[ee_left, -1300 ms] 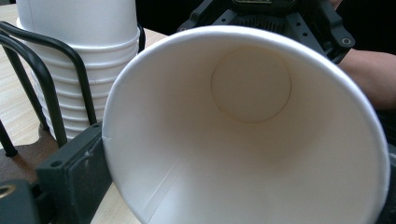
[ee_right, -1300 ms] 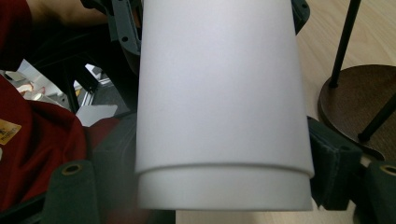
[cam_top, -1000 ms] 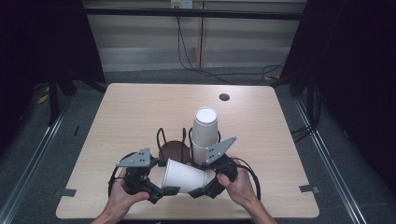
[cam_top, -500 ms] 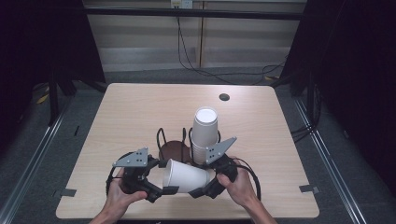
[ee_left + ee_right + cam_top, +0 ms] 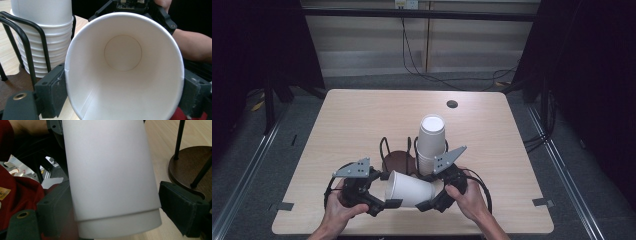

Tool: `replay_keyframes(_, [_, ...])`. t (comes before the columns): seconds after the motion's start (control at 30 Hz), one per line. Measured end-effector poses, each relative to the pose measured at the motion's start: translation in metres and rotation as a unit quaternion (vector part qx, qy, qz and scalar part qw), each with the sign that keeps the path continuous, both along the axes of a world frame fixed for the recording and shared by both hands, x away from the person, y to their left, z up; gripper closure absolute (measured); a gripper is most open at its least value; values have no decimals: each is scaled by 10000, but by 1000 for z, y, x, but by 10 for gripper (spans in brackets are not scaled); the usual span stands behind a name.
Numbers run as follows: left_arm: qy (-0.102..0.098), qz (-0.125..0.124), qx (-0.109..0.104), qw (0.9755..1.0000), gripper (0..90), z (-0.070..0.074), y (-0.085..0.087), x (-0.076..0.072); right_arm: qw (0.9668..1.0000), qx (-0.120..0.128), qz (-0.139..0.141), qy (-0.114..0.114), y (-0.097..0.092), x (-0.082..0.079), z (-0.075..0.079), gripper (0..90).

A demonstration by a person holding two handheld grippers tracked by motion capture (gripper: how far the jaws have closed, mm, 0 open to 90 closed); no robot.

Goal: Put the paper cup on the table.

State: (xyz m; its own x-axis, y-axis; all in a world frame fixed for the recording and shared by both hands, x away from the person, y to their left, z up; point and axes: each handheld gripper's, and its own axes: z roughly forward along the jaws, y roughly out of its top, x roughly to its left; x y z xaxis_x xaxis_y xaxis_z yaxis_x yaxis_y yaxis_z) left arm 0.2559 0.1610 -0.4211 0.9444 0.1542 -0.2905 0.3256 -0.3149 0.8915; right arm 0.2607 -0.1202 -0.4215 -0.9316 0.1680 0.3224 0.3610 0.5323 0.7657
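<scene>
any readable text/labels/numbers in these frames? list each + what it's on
None legible anywhere.
Yellow tag on the red cloth in the right gripper view: carries marks, too small and blurred to read.
Held paper cup, between both tongs: plain white inside and out, no print.
Cup stack in the wire rack: plain white, no print.
Table: bare wood, no markings.
</scene>
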Motion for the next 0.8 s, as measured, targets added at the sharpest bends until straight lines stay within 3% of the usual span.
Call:
replay_keyframes(0.13, [33, 59, 83, 9999, 127, 0, 1, 1, 9999, 12, -109, -29, -3, 1, 0, 138])
replay_keyframes(0.23, [-2, 74, 119, 9999, 126, 3, 1, 2, 9996, 166, -226, -98, -8, 0, 2, 138])
replay_keyframes(0.8, [65, -10, 367, 9993, 123, 5, 1, 5, 9971, 236, -690, -226, -28, -2, 5, 138])
